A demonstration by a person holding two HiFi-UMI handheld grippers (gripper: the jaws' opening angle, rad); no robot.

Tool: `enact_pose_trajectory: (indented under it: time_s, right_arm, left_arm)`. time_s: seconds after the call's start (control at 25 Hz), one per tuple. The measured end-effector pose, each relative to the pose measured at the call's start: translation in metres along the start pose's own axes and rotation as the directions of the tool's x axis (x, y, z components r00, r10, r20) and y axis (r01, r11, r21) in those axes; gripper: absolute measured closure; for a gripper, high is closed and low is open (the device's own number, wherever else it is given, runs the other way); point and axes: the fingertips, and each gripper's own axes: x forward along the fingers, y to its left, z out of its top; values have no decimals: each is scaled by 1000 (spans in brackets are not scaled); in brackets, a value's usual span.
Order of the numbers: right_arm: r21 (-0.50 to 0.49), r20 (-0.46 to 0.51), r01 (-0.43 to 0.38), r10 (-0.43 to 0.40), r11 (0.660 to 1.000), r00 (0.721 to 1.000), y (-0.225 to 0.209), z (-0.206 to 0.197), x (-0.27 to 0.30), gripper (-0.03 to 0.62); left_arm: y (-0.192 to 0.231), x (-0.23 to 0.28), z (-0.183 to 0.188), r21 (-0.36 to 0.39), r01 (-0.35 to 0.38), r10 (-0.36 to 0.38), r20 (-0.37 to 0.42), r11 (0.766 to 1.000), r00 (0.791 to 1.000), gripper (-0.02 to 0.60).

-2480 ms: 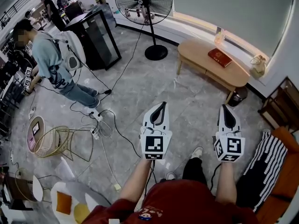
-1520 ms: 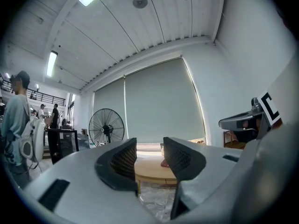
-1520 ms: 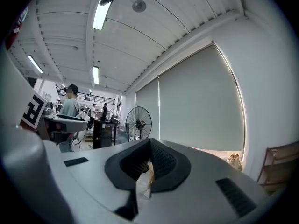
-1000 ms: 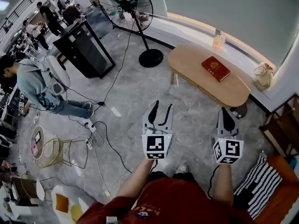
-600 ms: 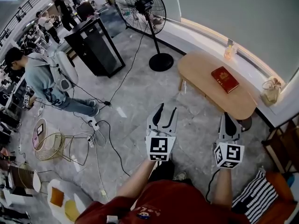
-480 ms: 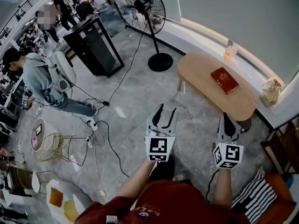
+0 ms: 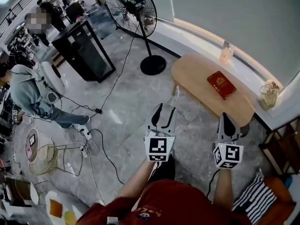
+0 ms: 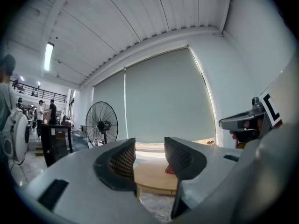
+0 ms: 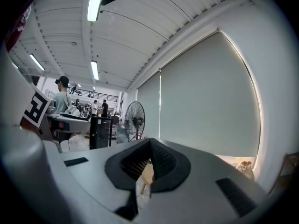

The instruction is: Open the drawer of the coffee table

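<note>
Coffee table now lies closer to both grippers in the head view than 1 second ago, so the person has walked toward it. Its drawer front cannot be made out yet. Short of the table's near edge, the left gripper holds its jaws apart with nothing between them, and the table shows through the gap. To its right, also short of the table, the right gripper has its jaws together, empty. This looks like the approach: neither gripper touches the table, and no pull has begun.

Coffee table mostly behind right tongs
</note>
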Motion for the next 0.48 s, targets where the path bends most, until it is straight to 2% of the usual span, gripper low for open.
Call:
enact_pose_trajectory:
  time_s: [0.2, 0.48]
  right_arm:
    - [1, -17, 26, -26, 1000, 1000, -6, -2, 53, 597]
    - [-17, -50, 46, -47, 999, 998, 4, -1, 143, 597]
  left_arm:
    - [27, 55, -8, -8, 23, -23, -12, 1000, 1000, 400]
    - [89, 125, -19, -24, 38, -39, -28, 999, 999, 400]
